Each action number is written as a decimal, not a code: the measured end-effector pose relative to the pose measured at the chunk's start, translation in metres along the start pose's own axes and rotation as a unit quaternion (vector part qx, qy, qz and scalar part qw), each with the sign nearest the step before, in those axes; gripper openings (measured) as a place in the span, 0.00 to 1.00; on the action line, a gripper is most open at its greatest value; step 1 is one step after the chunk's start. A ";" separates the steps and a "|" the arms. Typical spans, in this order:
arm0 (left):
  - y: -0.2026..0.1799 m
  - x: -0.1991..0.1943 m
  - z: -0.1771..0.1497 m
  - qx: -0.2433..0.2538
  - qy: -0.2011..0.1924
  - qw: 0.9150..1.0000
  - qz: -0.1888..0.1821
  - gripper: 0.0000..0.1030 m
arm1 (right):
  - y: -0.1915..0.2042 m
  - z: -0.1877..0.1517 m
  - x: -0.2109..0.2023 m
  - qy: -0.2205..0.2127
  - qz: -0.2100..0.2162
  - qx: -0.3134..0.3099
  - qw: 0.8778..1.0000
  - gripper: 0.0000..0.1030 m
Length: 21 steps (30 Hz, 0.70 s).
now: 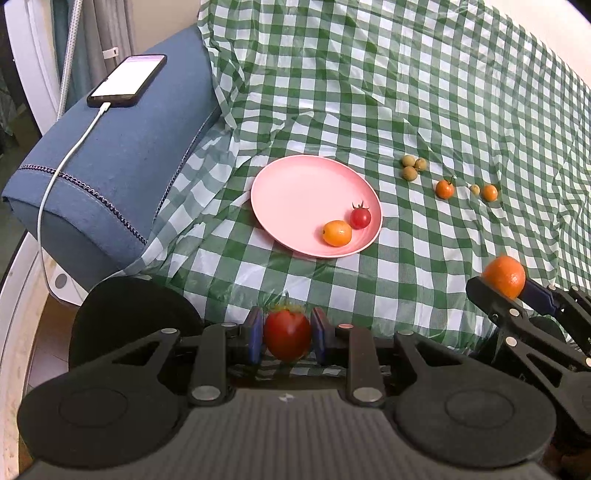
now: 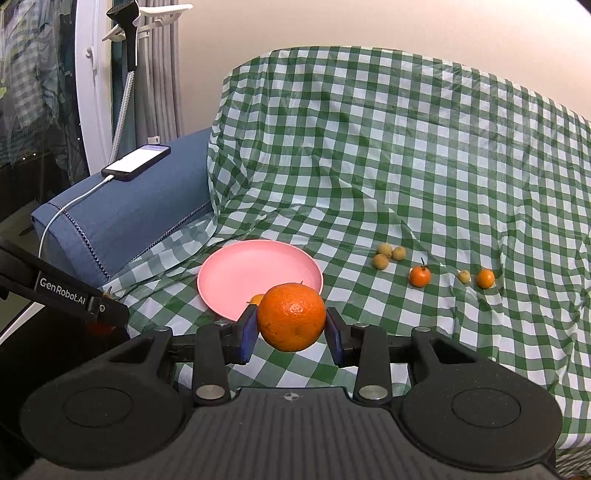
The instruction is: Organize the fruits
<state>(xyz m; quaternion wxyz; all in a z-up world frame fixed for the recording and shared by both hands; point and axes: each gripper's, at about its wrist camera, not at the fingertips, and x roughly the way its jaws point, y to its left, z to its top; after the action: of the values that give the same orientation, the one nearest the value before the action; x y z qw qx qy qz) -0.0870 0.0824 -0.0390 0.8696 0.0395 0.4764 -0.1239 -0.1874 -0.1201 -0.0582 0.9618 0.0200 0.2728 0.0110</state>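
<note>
Left gripper: nearest in the left wrist view, clamped on a red tomato with a green calyx; both blue pads press its sides, above the near edge of the checked cloth.
Right gripper: closed on an orange — the blue pads grip it left and right. In the left wrist view it comes in from the right edge, fruit held clear of the cloth.
Black round object: just left of the left gripper, at the cloth's near edge; what it is I cannot tell.
Pink plate: on the cloth beyond the grippers, holding a small red cherry tomato and a small orange-yellow fruit, side by side near its right rim.
Loose fruit: right of the plate on the cloth — three small greenish-brown fruits bunched together, then a small orange fruit with a stem, a tiny pale fruit and another small orange fruit just beside it.
Blue armrest: left of the plate, partly under the cloth's edge.
Phone: lies on top of the armrest, screen lit, with a white cable plugged in and trailing down the near side.
Background: grey curtains and a plain wall behind the draped cloth.
</note>
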 end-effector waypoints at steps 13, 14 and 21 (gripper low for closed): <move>0.006 0.025 0.011 -0.014 0.027 1.000 -0.005 0.30 | -0.012 -0.004 0.027 0.036 0.002 0.005 0.999 0.39; 0.009 0.029 0.014 -0.018 0.030 0.999 -0.003 0.30 | -0.013 -0.003 0.030 0.038 0.001 0.005 0.999 0.39; 0.036 0.055 0.036 -0.050 0.043 0.997 0.026 0.30 | -0.031 0.005 0.062 0.042 -0.011 0.034 0.998 0.38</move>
<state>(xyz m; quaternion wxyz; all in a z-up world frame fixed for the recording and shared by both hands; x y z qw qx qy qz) -0.0198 0.1007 -0.0671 0.8524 0.0134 0.5173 -0.0751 -0.1320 -0.1488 -0.0879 0.9484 0.0497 0.3132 -0.0080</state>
